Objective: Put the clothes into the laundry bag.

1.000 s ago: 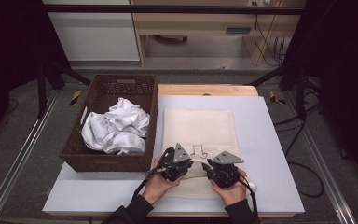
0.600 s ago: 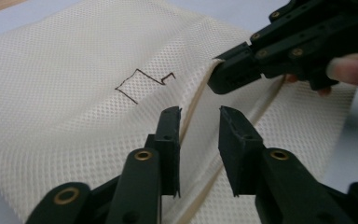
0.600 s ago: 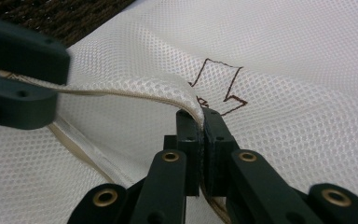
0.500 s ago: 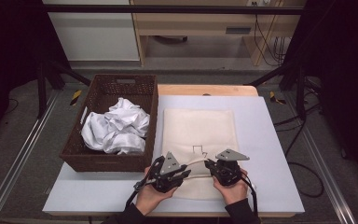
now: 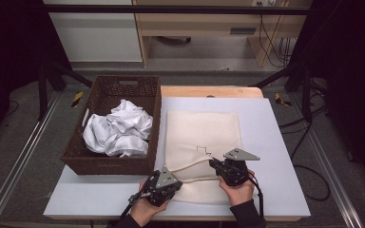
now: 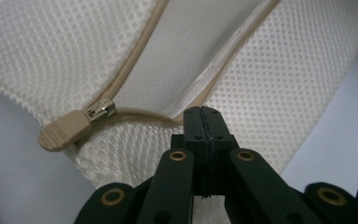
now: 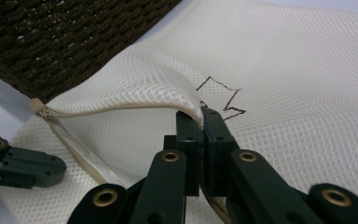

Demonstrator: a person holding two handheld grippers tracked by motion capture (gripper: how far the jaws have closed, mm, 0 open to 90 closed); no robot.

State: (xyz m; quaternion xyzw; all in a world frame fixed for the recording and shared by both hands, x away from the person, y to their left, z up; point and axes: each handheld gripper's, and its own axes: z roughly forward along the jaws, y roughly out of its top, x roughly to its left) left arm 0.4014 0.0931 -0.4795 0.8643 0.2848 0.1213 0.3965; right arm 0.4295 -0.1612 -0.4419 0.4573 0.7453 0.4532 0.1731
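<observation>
In the high view, a cream mesh zip bag (image 5: 203, 142) lies flat on the pale grey tabletop (image 5: 275, 156), just right of a dark brown woven basket (image 5: 105, 92) that holds crumpled white cloth (image 5: 119, 130). The bag's near edge is open: its upper lip rises as a pale band between the two hand-held tools. The left gripper (image 5: 177, 183) sits at the bag's near left corner, in the person's left hand (image 5: 145, 209). The right gripper (image 5: 215, 164) sits near the middle of the bag's near part, in the right hand (image 5: 240, 192), beside a small dark line drawing (image 5: 203, 150) on the mesh.

In the left gripper view, the jaws are pressed together on the lower edge of the opening, pinching the beige zip tape (image 6: 214, 88) and its white hem. The beige zip pull (image 6: 65, 132) and its metal slider (image 6: 101, 109) lie just left of the jaws, at the end of the zip.

In the right gripper view, the jaws are clamped on the upper lip of the mesh (image 7: 135, 86), which is raised into an arch above the lower layer. The dark drawing (image 7: 223, 95) lies just beyond the jaw tips. The basket wall (image 7: 65, 37) stands behind, and the left gripper shows at the lower left.
</observation>
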